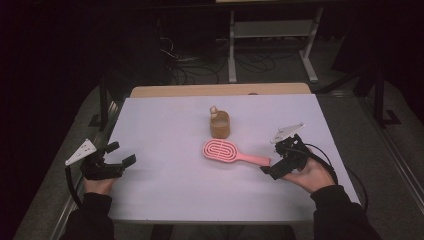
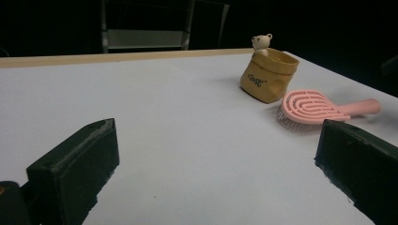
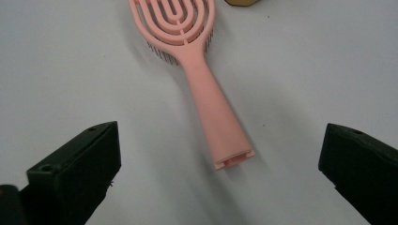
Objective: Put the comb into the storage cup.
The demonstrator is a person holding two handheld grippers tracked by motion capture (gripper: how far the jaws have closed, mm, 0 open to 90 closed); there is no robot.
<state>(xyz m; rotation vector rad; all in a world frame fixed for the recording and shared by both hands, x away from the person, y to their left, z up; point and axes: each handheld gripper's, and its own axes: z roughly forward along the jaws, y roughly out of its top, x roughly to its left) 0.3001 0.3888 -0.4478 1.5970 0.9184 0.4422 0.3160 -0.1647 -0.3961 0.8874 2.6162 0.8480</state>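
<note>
Two things lay on the white table [image 1: 165, 200]: a pink hairbrush [image 1: 227, 151] near the middle, bristles down, handle pointing right, and just beyond its head a small tan pouch [image 1: 220, 125] with a tiny bear figure [image 2: 261, 42] at its rim. The brush looked light, stiff and smooth plastic; its slim handle [image 3: 217, 117], lying free, seemed the best place to grip, across the narrow width. The right gripper [image 1: 281, 161] sat at the handle's end with jaws wide apart, the handle running toward the gap between them. The left gripper [image 1: 112, 161], jaws also apart and empty, rested well off at the left edge. Only the pouch, near the brush head, could get knocked.
</note>
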